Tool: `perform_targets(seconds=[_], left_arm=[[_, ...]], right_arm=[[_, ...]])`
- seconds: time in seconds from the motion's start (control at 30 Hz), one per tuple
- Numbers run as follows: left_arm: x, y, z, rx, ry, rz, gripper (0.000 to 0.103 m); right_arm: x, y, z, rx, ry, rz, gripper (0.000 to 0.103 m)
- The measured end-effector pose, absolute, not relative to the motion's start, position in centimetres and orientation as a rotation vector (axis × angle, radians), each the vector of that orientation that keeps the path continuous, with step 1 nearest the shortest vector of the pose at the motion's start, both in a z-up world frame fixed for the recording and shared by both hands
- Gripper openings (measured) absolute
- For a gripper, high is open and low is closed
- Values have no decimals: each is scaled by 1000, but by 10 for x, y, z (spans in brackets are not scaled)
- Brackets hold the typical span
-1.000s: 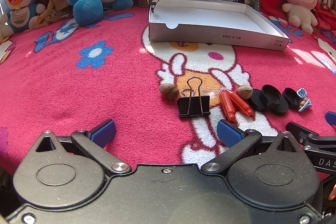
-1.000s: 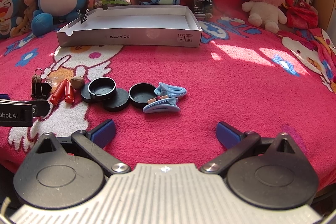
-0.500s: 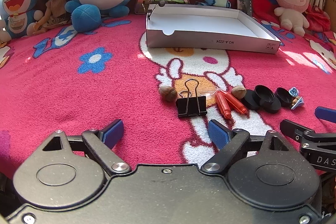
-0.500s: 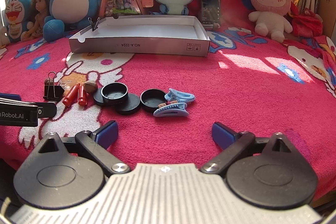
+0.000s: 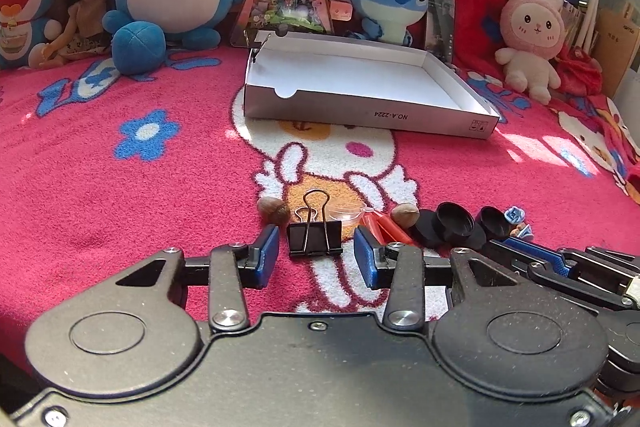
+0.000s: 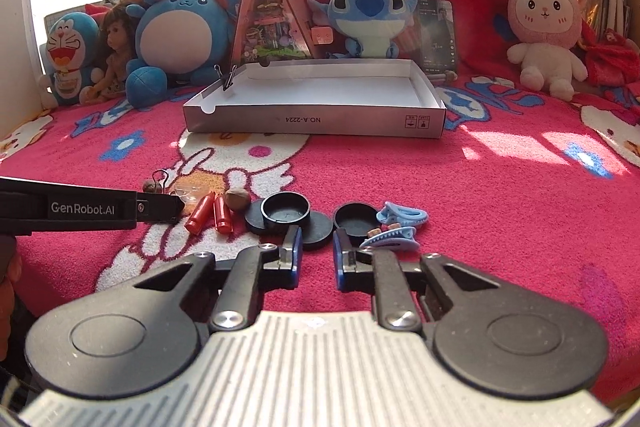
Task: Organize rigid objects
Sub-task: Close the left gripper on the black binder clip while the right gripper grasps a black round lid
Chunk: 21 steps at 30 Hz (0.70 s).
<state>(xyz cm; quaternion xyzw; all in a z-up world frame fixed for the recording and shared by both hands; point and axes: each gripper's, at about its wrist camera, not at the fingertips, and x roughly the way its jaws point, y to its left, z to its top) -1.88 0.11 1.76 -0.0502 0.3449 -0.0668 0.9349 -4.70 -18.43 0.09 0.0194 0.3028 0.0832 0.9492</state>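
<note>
The black binder clip (image 5: 315, 242) stands on the pink blanket (image 5: 120, 195) directly in front of the left claw (image 5: 316, 257), between its two blue pads and slightly beyond them. Its wire handles point up and away from the camera, and its long black body lies across the gap, from one pad toward the other. The left claw is partly open, with the gap only a little wider than the clip, and it holds nothing; the pads do not touch the clip. I judge that a short push forward would bring the pads to the two ends of the clip, and then they can close.

The right claw (image 6: 317, 255) is also partly open, narrower, and empty. In front of it lie the black round caps (image 6: 286, 213), and the nearest flat cap (image 6: 318, 230) sits just beyond the gap, partly behind the left pad. The blue hair clips (image 6: 394, 229) are just to the right of this claw, and the two red tubes (image 6: 212, 217) with a nut (image 6: 237, 198) are to the left of it.

The open white box (image 5: 360, 83) is well apart from the row of small things, straight behind them, and it looks empty except for a small clip on its rim (image 6: 227, 77). So the left claw is the nearer one for the binder clip.
</note>
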Motion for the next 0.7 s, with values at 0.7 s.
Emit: perform_targets(seconds=[0.7], left_arm=[[-3,2,6,-98,706,-100,37]], right_arm=[[-16,-185,-11,-9,621,119,53]])
